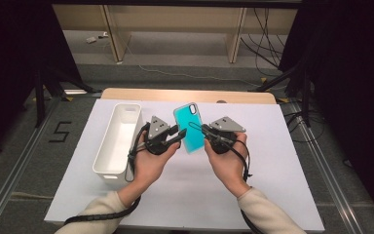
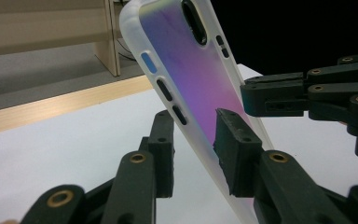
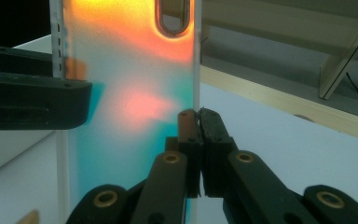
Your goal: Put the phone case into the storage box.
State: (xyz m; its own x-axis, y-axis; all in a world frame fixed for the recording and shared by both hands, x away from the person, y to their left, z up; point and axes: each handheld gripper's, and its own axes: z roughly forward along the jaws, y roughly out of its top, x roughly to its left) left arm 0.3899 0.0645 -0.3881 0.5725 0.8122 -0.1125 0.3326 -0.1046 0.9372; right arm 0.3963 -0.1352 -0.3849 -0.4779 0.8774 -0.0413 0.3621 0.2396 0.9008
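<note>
A white rectangular bin (image 1: 118,138) stands on the white-covered tabletop (image 1: 272,161), open side up, and its inside looks bare in the high view. Just right of the bin, lifted off the tabletop, a teal phone case (image 1: 190,127) hangs between the two grippers, its camera cutout at the end away from the person. The left gripper (image 1: 179,135) reaches in from the bin's side, the right gripper (image 1: 205,132) from the side away from the bin. The high view gives the case one flat teal colour and leaves the grips too small to judge. The left gripper view shows the case (image 2: 200,88) tilted, purple in sheen with a frosted rim and side button slots; one of that gripper's fingers (image 2: 235,149) lies against the case's back while the other (image 2: 164,149) stands just clear of the rim, so the fingers are spread around the edge, not yet pinching. The right gripper view shows the case (image 3: 126,93) upright, glowing orange over teal, with that gripper's fingers (image 3: 189,140) pressed together on the thin side rim, pinching it, and the left gripper's fingers (image 3: 32,100) reaching in at the opposite edge.
</note>
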